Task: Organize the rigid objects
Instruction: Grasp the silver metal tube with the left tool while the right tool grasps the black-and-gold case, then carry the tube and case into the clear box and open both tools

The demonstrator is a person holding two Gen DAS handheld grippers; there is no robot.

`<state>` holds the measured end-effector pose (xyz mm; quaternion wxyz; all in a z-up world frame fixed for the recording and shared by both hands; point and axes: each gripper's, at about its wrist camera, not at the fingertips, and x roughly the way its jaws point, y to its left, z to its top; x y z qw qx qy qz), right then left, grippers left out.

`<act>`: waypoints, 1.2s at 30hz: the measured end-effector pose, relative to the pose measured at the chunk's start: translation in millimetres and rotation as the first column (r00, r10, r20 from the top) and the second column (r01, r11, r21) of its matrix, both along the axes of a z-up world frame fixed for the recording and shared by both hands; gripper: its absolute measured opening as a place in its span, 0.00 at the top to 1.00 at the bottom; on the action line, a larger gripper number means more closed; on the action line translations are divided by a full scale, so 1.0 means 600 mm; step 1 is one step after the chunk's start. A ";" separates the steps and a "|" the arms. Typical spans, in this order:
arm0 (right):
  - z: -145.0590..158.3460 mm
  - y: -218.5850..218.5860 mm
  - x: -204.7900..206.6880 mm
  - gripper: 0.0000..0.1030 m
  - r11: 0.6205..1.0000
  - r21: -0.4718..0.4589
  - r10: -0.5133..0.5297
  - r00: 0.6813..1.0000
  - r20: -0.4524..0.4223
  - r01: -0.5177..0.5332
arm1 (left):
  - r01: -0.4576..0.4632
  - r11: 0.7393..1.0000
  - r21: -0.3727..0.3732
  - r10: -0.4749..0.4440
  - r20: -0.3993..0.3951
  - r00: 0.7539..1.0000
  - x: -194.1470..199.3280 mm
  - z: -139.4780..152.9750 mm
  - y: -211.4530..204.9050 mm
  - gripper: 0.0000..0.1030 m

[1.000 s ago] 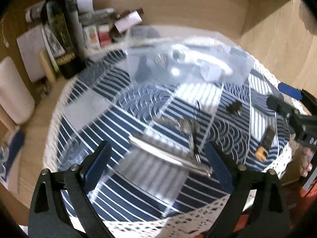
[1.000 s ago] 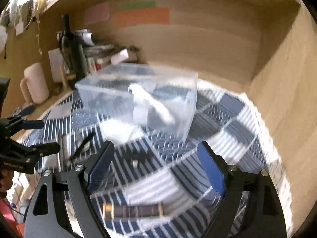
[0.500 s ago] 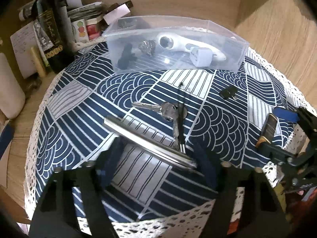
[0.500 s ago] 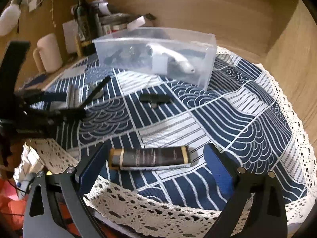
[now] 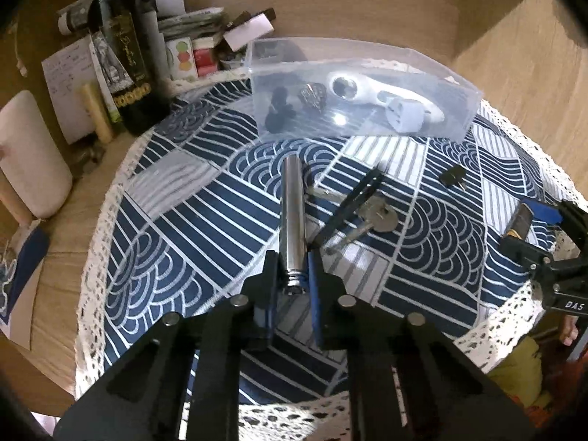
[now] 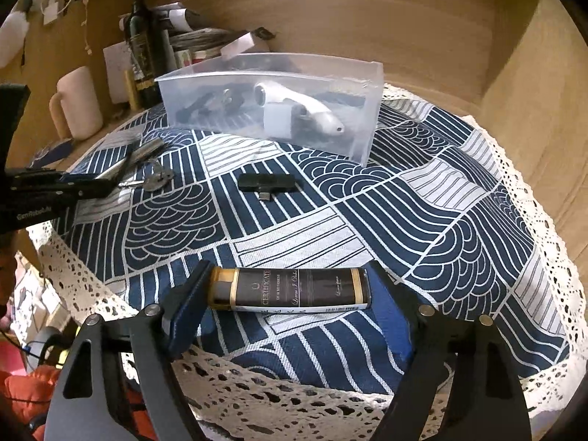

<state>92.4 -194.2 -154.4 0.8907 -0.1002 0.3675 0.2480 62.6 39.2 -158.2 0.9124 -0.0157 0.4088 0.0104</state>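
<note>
Home setting, lived-in corner. Round worktop under navy-and-white patterned cloth with lace edging. Wood-panelled walls close behind far edge. At far left edge: dark wine bottle, stacked papers and small boxes, handwritten note, pale mug. Clear plastic bin of household odds and ends near far edge.

wooden table, patterned cloth, perhaps round
</note>
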 end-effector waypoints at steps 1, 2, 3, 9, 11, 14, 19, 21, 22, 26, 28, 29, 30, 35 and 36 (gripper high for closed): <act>0.003 -0.001 0.002 0.23 1.000 0.004 -0.004 1.000 0.003 0.004 | 0.000 1.000 0.000 0.000 0.012 1.000 0.000 0.004 0.001 0.86; 0.007 -0.002 0.003 0.23 1.000 0.008 -0.008 1.000 0.007 0.008 | -0.002 1.000 0.000 0.002 0.021 1.000 0.000 0.008 0.002 0.86; 0.013 -0.003 0.005 0.23 1.000 0.015 -0.015 1.000 0.016 0.015 | -0.005 1.000 0.000 0.005 0.034 0.999 -0.001 0.014 0.003 0.86; 0.052 -0.004 0.010 0.23 0.998 0.052 -0.035 0.997 0.073 0.031 | -0.014 1.000 0.003 0.013 0.106 0.994 -0.004 0.055 0.009 0.86; 0.066 -0.005 0.014 0.23 0.997 0.069 -0.039 0.995 0.090 0.032 | -0.013 1.000 0.004 0.013 0.133 0.991 -0.007 0.072 0.009 0.86; 0.083 -0.004 0.020 0.23 0.996 0.087 -0.044 0.993 0.113 0.034 | -0.008 1.000 0.005 0.007 0.163 0.987 -0.009 0.095 0.008 0.86; 0.112 0.004 0.029 0.23 0.993 0.114 -0.046 0.987 0.153 0.029 | 0.017 1.000 0.003 -0.017 0.204 0.979 -0.007 0.131 0.008 0.86; 0.122 0.005 0.034 0.23 0.992 0.125 -0.046 0.984 0.171 0.025 | 0.029 1.000 -0.001 -0.028 0.215 0.976 -0.004 0.143 0.008 0.86; 0.127 0.006 0.036 0.23 0.991 0.131 -0.048 0.983 0.178 0.025 | 0.033 0.999 0.001 -0.032 0.219 0.975 -0.001 0.147 0.007 0.86; 0.139 0.011 0.043 0.23 0.988 0.151 -0.051 0.980 0.193 0.021 | 0.045 0.999 0.003 -0.044 0.225 0.973 0.009 0.157 0.002 0.86; 0.147 0.013 0.049 0.23 0.987 0.157 -0.055 0.978 0.203 0.023 | 0.054 0.999 -0.001 -0.052 0.233 0.971 0.013 0.165 -0.001 0.86; 0.150 0.014 0.052 0.23 0.987 0.160 -0.054 0.977 0.206 0.020 | 0.059 0.998 -0.006 -0.056 0.240 0.969 0.016 0.171 -0.002 0.86; 0.154 0.015 0.056 0.23 0.986 0.165 -0.053 0.977 0.207 0.018 | 0.065 0.998 -0.009 -0.060 0.248 0.967 0.019 0.178 -0.002 0.86; 0.176 0.030 0.083 0.23 0.987 0.159 -0.051 0.971 0.232 0.014 | 0.065 0.998 0.003 -0.063 0.308 0.949 0.041 0.220 -0.005 0.86; 0.179 0.033 0.088 0.23 0.987 0.159 -0.050 0.971 0.233 0.012 | 0.066 0.998 0.000 -0.063 0.319 0.946 0.048 0.229 -0.003 0.86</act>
